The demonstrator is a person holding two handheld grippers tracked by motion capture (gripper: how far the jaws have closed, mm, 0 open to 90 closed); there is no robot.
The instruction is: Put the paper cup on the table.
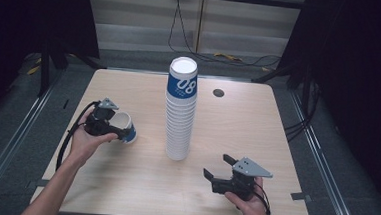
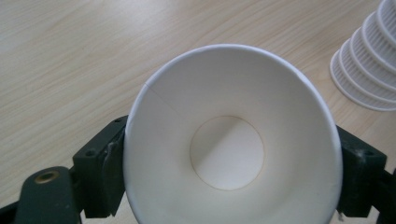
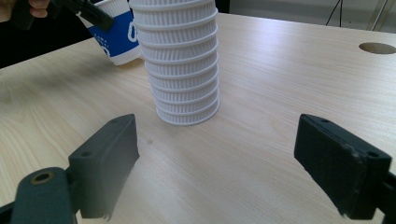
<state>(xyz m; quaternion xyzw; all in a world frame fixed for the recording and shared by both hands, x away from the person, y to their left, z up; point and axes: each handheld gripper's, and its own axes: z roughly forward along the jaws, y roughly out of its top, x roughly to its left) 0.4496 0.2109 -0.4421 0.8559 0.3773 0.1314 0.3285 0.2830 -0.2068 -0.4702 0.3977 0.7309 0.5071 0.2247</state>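
Paper cup [image 1: 125, 127], white inside, blue band outside, pinched at sides by left gripper [image 1: 108, 125], lying tilted, mouth toward gripper camera; sits at 9 o'clock of worktop [image 1: 123, 183], just left of cup stack [image 1: 181, 109]. Stack tall, white ribbed rims, top cup blue with "08", at worktop centre. Right gripper [image 1: 219, 170] at 5 o'clock, jaws spread wide, holding nothing. Worktop pale wood, round cable hole [image 1: 218, 92] at 1 o'clock. Dark room, grey floor, cables behind. Bare worktop toward near edge.
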